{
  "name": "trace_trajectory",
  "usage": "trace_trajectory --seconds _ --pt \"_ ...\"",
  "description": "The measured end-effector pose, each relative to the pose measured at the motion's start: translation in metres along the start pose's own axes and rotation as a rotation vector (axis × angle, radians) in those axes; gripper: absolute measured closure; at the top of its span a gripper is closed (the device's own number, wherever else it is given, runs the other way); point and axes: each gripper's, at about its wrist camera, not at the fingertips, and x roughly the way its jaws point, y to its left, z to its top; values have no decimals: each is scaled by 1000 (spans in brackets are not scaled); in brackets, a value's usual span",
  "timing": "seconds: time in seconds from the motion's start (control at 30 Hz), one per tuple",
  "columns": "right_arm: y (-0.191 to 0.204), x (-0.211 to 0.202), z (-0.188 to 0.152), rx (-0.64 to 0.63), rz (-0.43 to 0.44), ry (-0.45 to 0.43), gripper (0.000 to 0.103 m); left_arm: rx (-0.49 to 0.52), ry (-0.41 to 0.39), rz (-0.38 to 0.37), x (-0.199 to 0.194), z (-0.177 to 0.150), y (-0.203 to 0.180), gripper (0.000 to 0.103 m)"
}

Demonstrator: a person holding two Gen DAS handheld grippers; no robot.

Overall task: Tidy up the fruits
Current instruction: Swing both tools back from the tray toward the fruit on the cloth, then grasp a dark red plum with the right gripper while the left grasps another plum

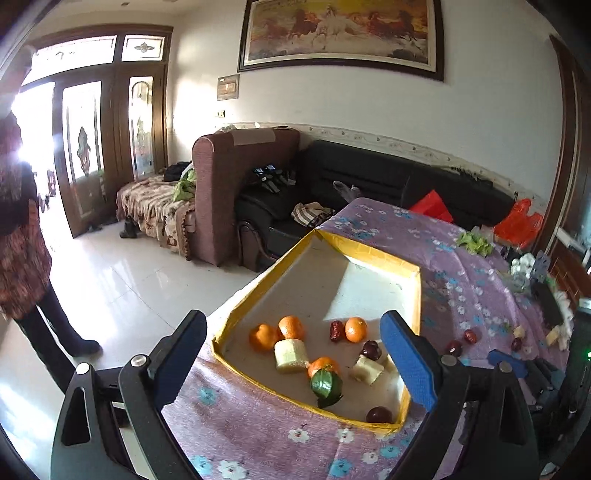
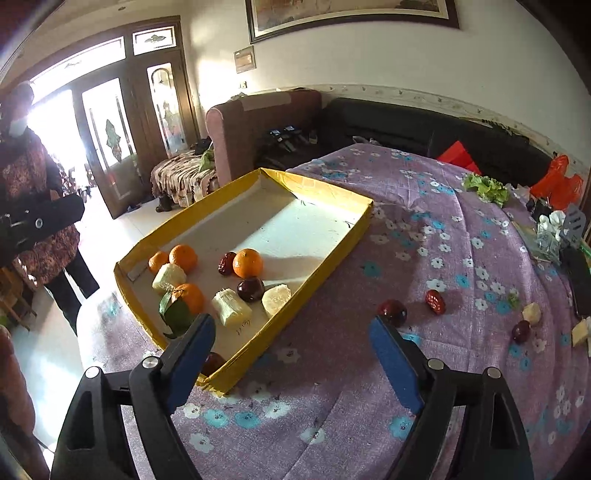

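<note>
We are looking into a home living room.

We are seeing a black sofa (image 1: 388, 177), a brown armchair (image 1: 236, 184) and a daybed under a patterned throw (image 1: 155, 210) lining the wall, 1 large framed horse painting (image 1: 340, 33) hanging above, wooden glass-paned doors (image 1: 110, 129) letting daylight onto the tiled floor (image 1: 122, 280), and a table wearing a floral cloth (image 2: 424, 240).

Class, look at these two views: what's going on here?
Someone is sorting fruit into a yellow tray on a flowered cloth. Oranges, pale chunks and dark fruits already lie inside. Several pieces, like one dark fruit, remain on the cloth. Both the left gripper and right gripper are open and empty.
</note>
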Motion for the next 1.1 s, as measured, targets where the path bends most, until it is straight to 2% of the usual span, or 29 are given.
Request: trace_trajectory --seconds 0.1,0.2,0.3,0.4,0.5,0.6,0.67,0.73,0.8,0.9,0.93,0.97,1.1 --pt "-6 3 -7 2 -34 24 13 -2 -59 71 -11 6 9 8" --pt "-20 3 -16 23 -55 40 13 -36 -76 95 -20 13 23 8" --pt "-41 -1 -22 68 -73 44 13 -8 -56 55 -19 12 18 8" --pt "-72 -12 -28 113 -130 41 14 27 -19 -28 -11 4 -2 8" --pt "-115 -32 -38 185 -199 38 14 59 21 -116 1 -7 -25 8" --pt "-169 -49 -49 257 -303 45 14 128 91 -166 20 -17 -53 8" --pt "-201 -58 -50 313 -353 48 14 139 109 -207 25 -21 -64 8" --pt "-232 -65 -48 401 -344 31 14 135 130 -251 28 -24 -71 8" --pt "-252 -63 -41 474 -296 13 16 137 164 -268 33 -27 -79 8" --pt "-262 -39 -24 495 -217 26 23 143 201 -273 39 -27 -88 8" --pt "-261 -27 -19 488 -207 43 28 146 199 -273 38 -26 -90 8" --pt "-258 -13 -14 465 -213 67 33 152 196 -274 38 -25 -93 8" --pt "-247 25 -13 371 -290 135 34 215 200 -265 42 -21 -112 8"
